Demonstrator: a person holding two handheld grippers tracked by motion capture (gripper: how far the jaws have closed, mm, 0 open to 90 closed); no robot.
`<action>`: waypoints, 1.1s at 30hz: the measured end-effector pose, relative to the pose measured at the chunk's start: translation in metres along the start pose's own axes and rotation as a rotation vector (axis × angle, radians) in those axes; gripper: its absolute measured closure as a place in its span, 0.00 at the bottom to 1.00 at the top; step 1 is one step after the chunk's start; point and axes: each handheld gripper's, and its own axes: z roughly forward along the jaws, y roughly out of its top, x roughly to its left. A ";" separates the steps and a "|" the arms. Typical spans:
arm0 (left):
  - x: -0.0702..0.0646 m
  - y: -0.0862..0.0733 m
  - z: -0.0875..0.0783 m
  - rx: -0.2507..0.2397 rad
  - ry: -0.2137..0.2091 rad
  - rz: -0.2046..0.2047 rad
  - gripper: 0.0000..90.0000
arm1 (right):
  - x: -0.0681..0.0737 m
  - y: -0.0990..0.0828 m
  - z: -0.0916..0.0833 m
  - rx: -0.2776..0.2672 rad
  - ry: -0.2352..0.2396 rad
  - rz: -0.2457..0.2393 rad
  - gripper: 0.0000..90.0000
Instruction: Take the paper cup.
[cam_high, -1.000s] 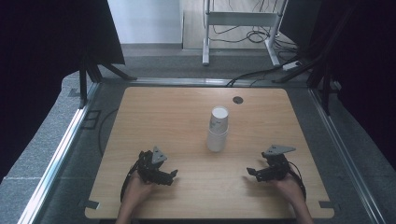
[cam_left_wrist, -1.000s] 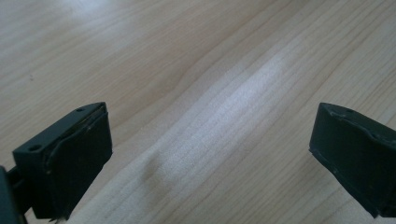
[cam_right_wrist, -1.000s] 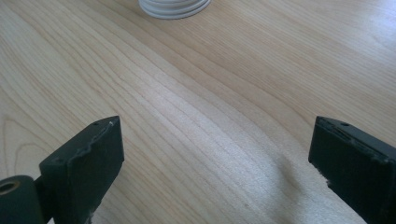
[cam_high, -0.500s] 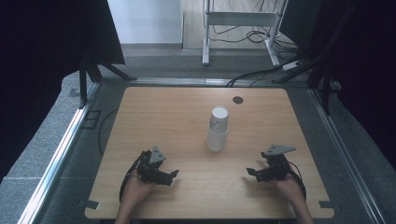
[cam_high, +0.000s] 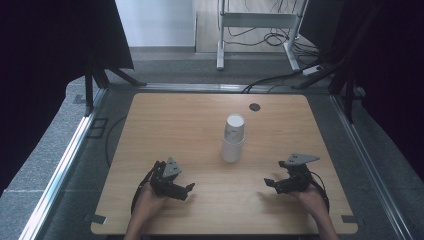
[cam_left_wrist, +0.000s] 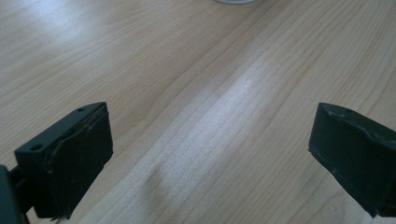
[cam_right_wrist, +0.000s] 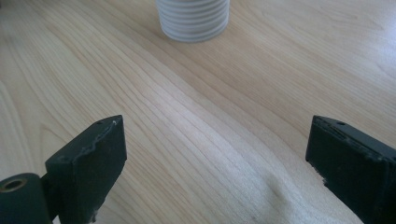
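Nothing looks started: the stack of cups (cam_high: 233, 138) stands alone, with both spread-open grippers, left (cam_high: 181, 190) and right (cam_high: 272, 183), empty near it.

Object: stack of white paper cups (cam_high: 233, 138)
Look: plain white, with nested rims showing as ridged bands at the base in the right gripper view (cam_right_wrist: 193, 18)
Pose: upright, mouths down, top cup leaning slightly
Place: near the middle of the wooden table (cam_high: 165, 125), well apart from both near corners
Contact: standing on the tabletop, nothing touching it
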 end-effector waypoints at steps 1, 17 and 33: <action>0.000 0.000 0.000 -0.002 -0.002 0.002 0.00 | 0.001 0.002 -0.002 -0.003 0.005 0.001 0.06; 0.000 0.005 0.001 0.016 -0.007 0.019 0.00 | 0.006 0.018 -0.006 0.008 0.008 -0.020 0.05; -0.001 0.022 -0.003 0.024 -0.021 0.004 0.00 | 0.009 0.035 -0.013 -0.002 0.020 -0.037 0.05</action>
